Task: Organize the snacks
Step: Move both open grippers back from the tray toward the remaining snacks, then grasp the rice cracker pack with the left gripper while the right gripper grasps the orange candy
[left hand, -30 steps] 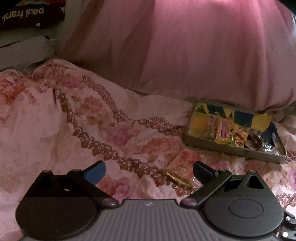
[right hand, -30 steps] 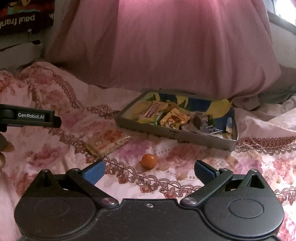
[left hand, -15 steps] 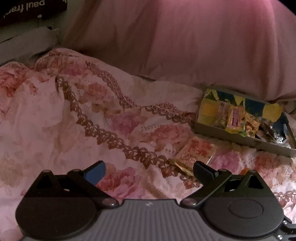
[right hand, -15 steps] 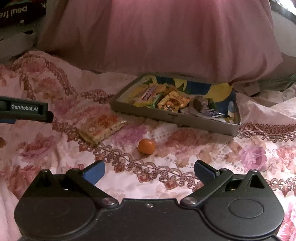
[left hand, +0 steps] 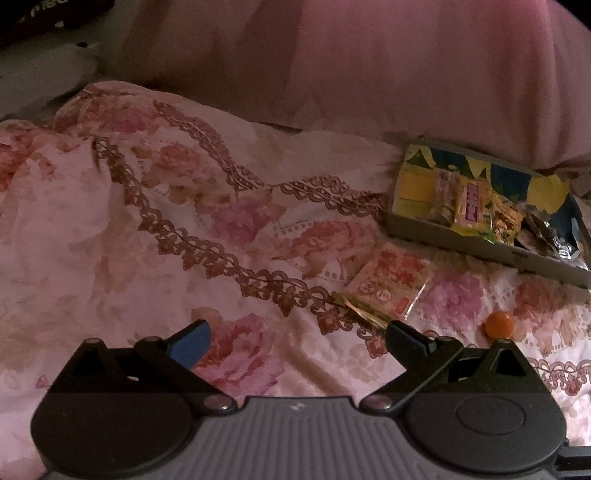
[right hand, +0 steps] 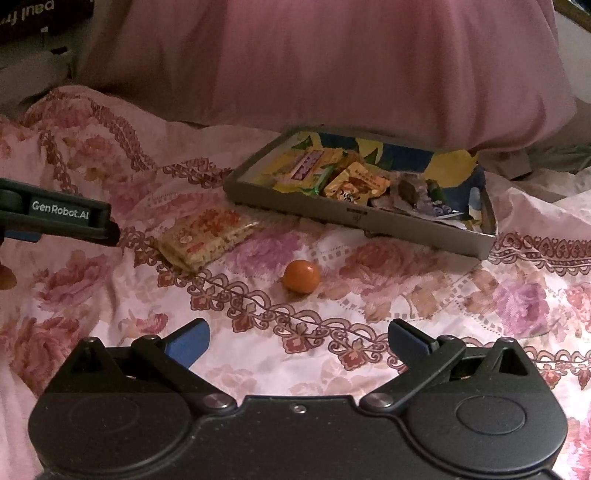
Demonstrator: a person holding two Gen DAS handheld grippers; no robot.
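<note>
— What can't be read here?
— The tray (left hand: 461, 242) runs off the left wrist view's right edge. Wrappers (right hand: 424, 203) at its far end are too jumbled to identify.
— Anything else?
— The left gripper (right hand: 55, 218) is cropped by the right wrist view's left edge; 1 dark box's lettering (right hand: 29, 13) is cut off.
</note>
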